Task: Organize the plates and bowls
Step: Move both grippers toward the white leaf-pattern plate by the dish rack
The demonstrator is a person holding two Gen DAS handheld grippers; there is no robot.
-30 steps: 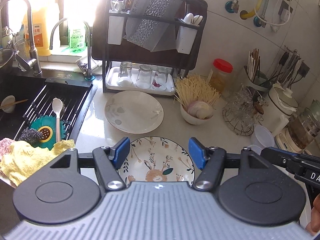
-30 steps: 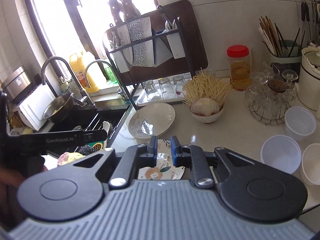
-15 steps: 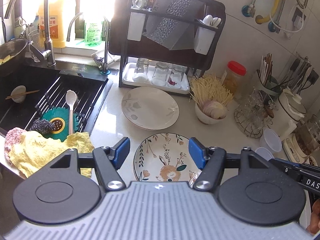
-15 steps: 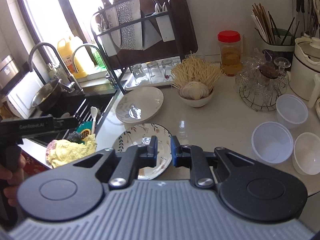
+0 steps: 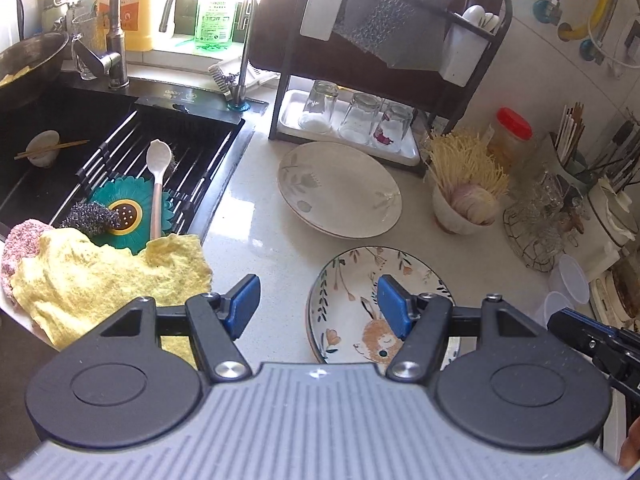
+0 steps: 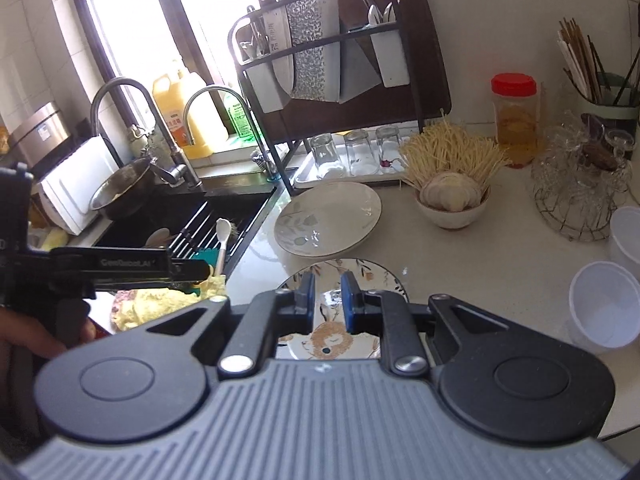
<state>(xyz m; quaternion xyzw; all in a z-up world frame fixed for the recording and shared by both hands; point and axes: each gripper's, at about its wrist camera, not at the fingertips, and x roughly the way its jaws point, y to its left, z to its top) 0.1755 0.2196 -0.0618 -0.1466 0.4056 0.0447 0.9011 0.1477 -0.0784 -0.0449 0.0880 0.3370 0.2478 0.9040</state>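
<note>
In the left wrist view, the left tongs [image 5: 318, 304] are standing spread wide, with nothing between the 2 blue pads. They are hanging above the pale stone tabletop [image 5: 256, 240], and the right pad is showing in front of the round ceramic plate painted with flowers and a rabbit [image 5: 352, 300]. This plate is lying flat on the tabletop at the near edge. Just behind it, the large round cream plate with faint leaf prints [image 5: 340, 188] is lying in front of the dark metal dish rack [image 5: 384, 40], where 3 clear glasses [image 5: 356, 116] are standing upside down on a white tray. A white bowl holding thin noodles [image 5: 464, 196] is standing to the right of the cream plate. A yellow cloth [image 5: 104, 276] is lying at the edge of the black sink [image 5: 120, 148].

In the right wrist view, the right tongs [image 6: 327, 300] are nearly pressed together, leaving only a narrow gap, and they are pinching nothing. They are hovering over the rabbit plate [image 6: 360, 272]. The cream plate [image 6: 328, 220] is lying behind it. 2 translucent plastic cups [image 6: 608, 304] are standing at the right.
</note>
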